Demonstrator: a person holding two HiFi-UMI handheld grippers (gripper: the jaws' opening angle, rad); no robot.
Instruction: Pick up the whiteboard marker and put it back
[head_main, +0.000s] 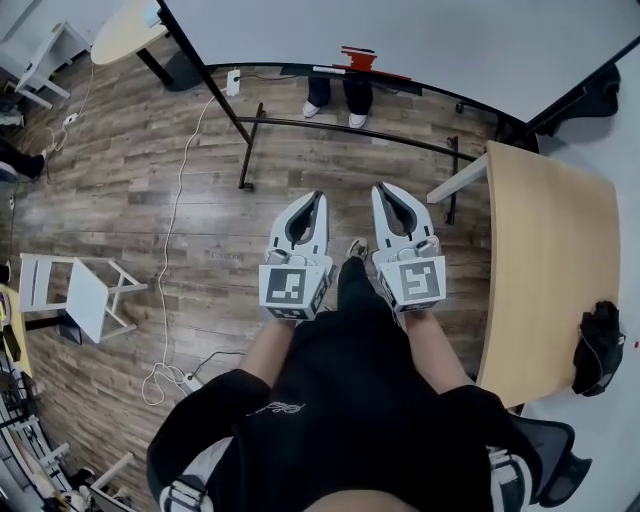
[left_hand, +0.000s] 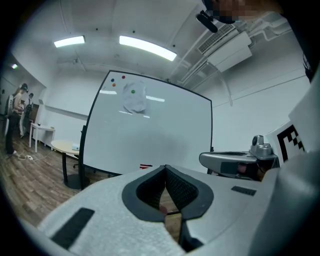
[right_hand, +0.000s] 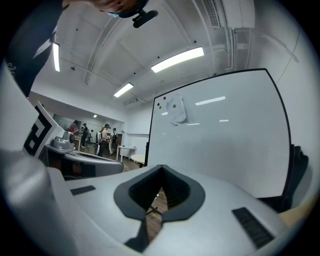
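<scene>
A whiteboard (head_main: 400, 40) on a black stand rises in front of me. On its tray lie small red items (head_main: 360, 60); one thin red stick (head_main: 388, 75) looks like a marker. In the left gripper view they show as red streaks (left_hand: 145, 166) at the board's lower edge. My left gripper (head_main: 320, 196) and right gripper (head_main: 381, 188) hang side by side over the wooden floor, short of the board. Both are shut with nothing between the jaws. Each gripper view looks at the whiteboard (right_hand: 220, 135) past its closed tips (left_hand: 166, 168) (right_hand: 161, 168).
A light wooden table (head_main: 550, 260) stands at the right with a black bundle (head_main: 598, 348) on it. A white chair (head_main: 85, 295) and a white cable (head_main: 175, 230) are on the floor at the left. Someone's feet (head_main: 335, 108) show behind the board.
</scene>
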